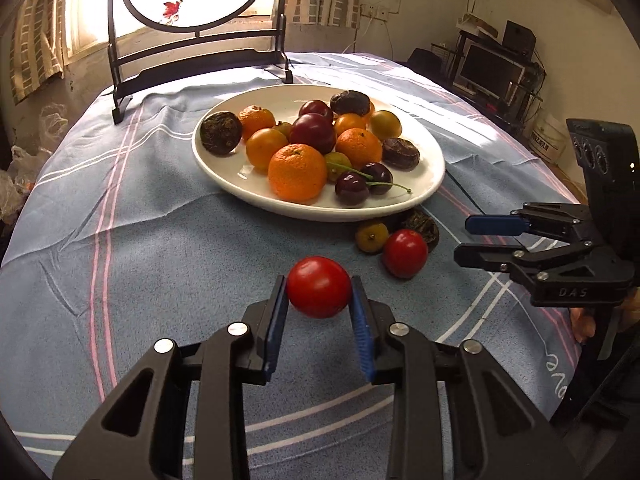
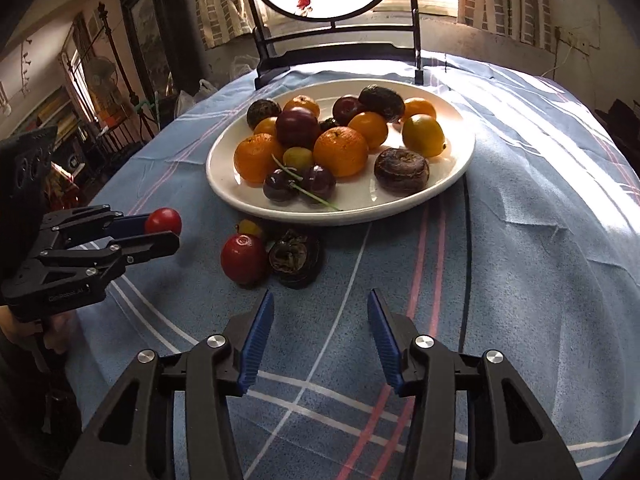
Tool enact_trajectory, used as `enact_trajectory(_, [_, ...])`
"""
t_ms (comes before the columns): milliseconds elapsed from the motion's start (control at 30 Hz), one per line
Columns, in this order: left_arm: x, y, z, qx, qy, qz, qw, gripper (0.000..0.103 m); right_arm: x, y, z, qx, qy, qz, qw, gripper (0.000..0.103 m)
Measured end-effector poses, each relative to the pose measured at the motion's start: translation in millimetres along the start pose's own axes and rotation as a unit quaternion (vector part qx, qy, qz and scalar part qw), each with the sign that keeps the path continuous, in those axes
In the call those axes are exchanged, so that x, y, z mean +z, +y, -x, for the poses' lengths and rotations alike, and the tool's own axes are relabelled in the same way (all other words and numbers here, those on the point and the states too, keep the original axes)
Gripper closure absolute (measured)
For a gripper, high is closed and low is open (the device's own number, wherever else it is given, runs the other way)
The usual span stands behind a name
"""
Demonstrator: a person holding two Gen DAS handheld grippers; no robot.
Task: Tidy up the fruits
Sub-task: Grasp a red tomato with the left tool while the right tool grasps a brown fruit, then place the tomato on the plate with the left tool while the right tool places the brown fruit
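Note:
My left gripper [image 1: 319, 290] is shut on a small red tomato [image 1: 319, 286] and holds it above the cloth in front of the plate; it also shows in the right wrist view [image 2: 163, 221]. A white plate [image 1: 430, 176] holds several oranges, dark plums, cherries and dark wrinkled fruits. Near the plate's front edge lie a second red tomato [image 1: 405, 253], a small yellow-green fruit [image 1: 372, 236] and a dark wrinkled fruit [image 2: 295, 258]. My right gripper [image 2: 320, 308] is open and empty, just in front of these loose fruits.
A blue striped cloth [image 1: 140, 240] covers the table. A black-framed round screen [image 1: 192, 12] stands behind the plate near the window. Shelves with a monitor [image 1: 488, 68] are at the far right, off the table.

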State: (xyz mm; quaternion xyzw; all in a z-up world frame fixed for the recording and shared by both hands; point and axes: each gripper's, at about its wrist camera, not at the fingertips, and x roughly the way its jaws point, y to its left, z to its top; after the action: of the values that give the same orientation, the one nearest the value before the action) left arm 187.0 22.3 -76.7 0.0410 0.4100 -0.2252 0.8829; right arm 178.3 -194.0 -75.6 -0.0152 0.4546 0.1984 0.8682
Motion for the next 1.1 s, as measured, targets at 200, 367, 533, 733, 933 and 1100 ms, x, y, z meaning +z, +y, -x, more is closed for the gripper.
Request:
enact_trajectory(200, [-2.0,5.6,2.9,0.012,-0.001,0.008,0.9999,0.073,19.1,20.6,-22.9,-0.028,0.024,0.034,0.999,0.06])
enact_trajectory(367, [-2.6,13.7,2.0,0.021,0.002,0.028,0.9994,0.073,24.8,30.7,-31.3,-0.051,0.027,0.052,0.997,0.061])
enact_trajectory(533, [-4.5,16.1,5.4,0.027,-0.003,0.036,0.999,0.073,21.8,21.0,-22.6,-0.038,0.013,0.023,0.999,0.066])
enact_trajectory(733, [-7.3,14.1,22.4,0.024,-0.024,0.039,0.9987,0.073,1.4,-2.0,20.2,0.008,-0.039,-0.021,0.999,0.066])
enact_trajectory(933, [-0.7,-1.2,38.1,0.016,-0.046,0.027,0.9984,0.073,-7.2,-28.4,49.9,0.013,-0.07,-0.043,0.997,0.066])
enact_trajectory(1100, [22.8,-15.2,33.7,0.013,-0.051,0.014,0.9985,0.073,12.0,-46.2,61.2,0.012,-0.095,-0.056,0.994,0.066])
